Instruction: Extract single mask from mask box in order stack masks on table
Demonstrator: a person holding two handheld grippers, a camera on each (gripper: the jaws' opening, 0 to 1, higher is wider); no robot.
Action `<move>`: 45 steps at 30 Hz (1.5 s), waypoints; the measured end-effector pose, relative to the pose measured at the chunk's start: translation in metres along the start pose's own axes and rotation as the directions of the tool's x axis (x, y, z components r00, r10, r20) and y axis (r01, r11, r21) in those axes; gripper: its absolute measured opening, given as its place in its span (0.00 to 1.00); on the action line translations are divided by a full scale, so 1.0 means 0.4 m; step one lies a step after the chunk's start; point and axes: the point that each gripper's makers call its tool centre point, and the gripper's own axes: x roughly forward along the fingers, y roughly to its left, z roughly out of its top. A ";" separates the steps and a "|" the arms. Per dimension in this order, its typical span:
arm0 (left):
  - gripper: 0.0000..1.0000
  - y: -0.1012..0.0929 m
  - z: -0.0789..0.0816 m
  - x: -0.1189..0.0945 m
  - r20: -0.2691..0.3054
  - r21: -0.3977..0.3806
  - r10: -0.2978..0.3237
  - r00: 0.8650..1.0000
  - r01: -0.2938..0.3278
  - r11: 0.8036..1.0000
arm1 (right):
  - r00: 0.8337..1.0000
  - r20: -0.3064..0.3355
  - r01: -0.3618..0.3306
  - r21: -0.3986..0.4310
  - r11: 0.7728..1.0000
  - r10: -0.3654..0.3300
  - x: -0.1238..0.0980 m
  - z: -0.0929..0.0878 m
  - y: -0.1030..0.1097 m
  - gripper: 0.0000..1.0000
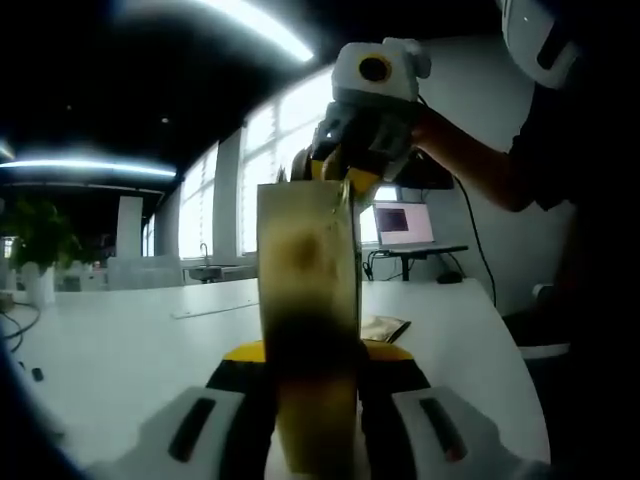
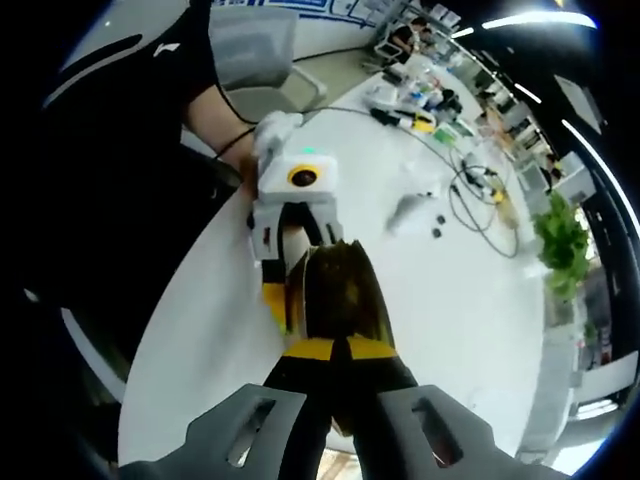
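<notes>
A tall, glossy yellow-brown mask pack point(image 1: 305, 270) stands upright in mid-air, close to the camera in the left gripper view. My left gripper point(image 1: 315, 355) is shut on its lower end, yellow tips on either side. My right gripper point(image 1: 340, 175) comes in from the upper right on a person's hand and is shut on the pack's top edge. In the right gripper view the same pack point(image 2: 340, 285) runs from my right gripper point(image 2: 335, 350) to the left gripper point(image 2: 285, 280) at its far end. A small flat wrapped piece point(image 1: 385, 327) lies on the white table point(image 1: 120, 340).
The round white table point(image 2: 450, 300) carries cables point(image 2: 480, 190) and small white items point(image 2: 410, 210) on its far side, with a plant point(image 2: 560, 240) beyond. A laptop point(image 1: 400, 222) sits on a desk behind. A person stands close at the table edge beside a chair point(image 2: 250, 50).
</notes>
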 end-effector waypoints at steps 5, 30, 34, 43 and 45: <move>0.34 0.000 0.000 0.000 0.000 0.001 0.000 1.000 0.000 1.000 | 1.000 0.022 0.022 -0.045 0.999 -0.021 -0.008 0.001 0.005 0.00; 0.33 0.001 -0.004 0.000 -0.007 0.001 0.002 1.000 -0.002 1.000 | 0.973 0.144 0.178 0.031 0.984 -0.181 -0.094 0.020 -0.017 0.00; 0.33 0.001 -0.004 0.000 -0.007 0.001 0.002 1.000 -0.002 1.000 | 0.970 0.154 0.183 0.046 0.982 -0.188 -0.100 0.018 -0.010 0.00; 0.33 0.003 -0.006 0.000 -0.008 0.001 0.002 1.000 -0.002 1.000 | 0.945 0.191 0.254 0.085 0.963 -0.266 -0.137 0.031 -0.029 0.00; 0.33 0.002 -0.005 0.001 -0.008 0.002 0.002 1.000 -0.002 1.000 | 0.943 0.194 0.257 0.095 0.962 -0.271 -0.142 0.031 -0.029 0.00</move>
